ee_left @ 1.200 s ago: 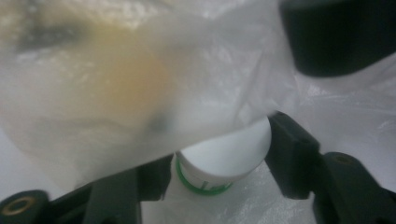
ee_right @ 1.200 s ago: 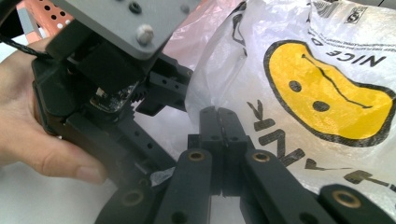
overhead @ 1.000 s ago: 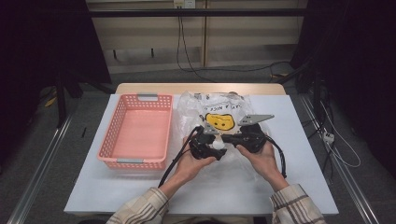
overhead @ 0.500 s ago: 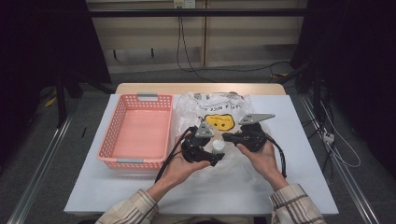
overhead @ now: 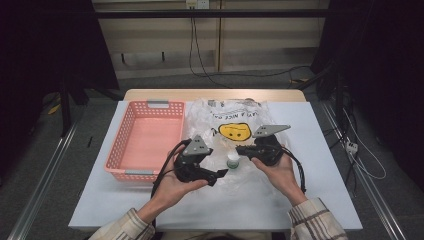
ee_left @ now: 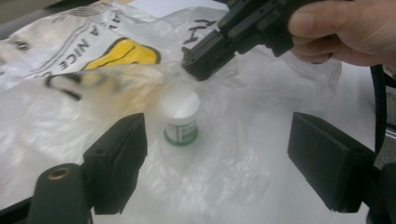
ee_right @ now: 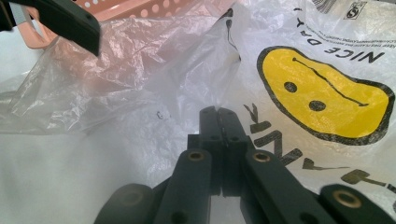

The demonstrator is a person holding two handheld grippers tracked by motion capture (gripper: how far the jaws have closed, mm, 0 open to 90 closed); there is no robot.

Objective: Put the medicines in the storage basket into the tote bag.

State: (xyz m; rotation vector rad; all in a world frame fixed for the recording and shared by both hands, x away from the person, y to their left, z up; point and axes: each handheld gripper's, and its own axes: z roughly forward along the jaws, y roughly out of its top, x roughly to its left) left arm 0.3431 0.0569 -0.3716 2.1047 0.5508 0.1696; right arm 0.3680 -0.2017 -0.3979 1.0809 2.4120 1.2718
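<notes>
A small white bottle with a green label [overhead: 232,162] [ee_left: 181,122] stands upright on the clear plastic bag [overhead: 235,112] [ee_left: 70,51] [ee_right: 327,98], which has a yellow smiley printed on it. My right gripper [overhead: 240,150] [ee_left: 201,65] [ee_right: 219,114] is shut on a fold of the bag's film and holds it up just above the bottle. My left gripper [overhead: 220,175] [ee_left: 224,154] is drawn back from the bottle. Its jaws have just been opening and stand wide, with nothing pressed between them. The bottle is a little ahead of its pads [ee_left: 119,158].
A pink perforated basket [overhead: 131,130] [ee_right: 140,7] sits to the left of the bag, and nothing shows inside it. The white table top [overhead: 330,150] lies bare to the right and in front of the hands. Cables trail from both grippers.
My left gripper let go of the bottle, opened, and pulled back to the left and upward. The bottle now stands free on the bag. The right gripper stayed put.
</notes>
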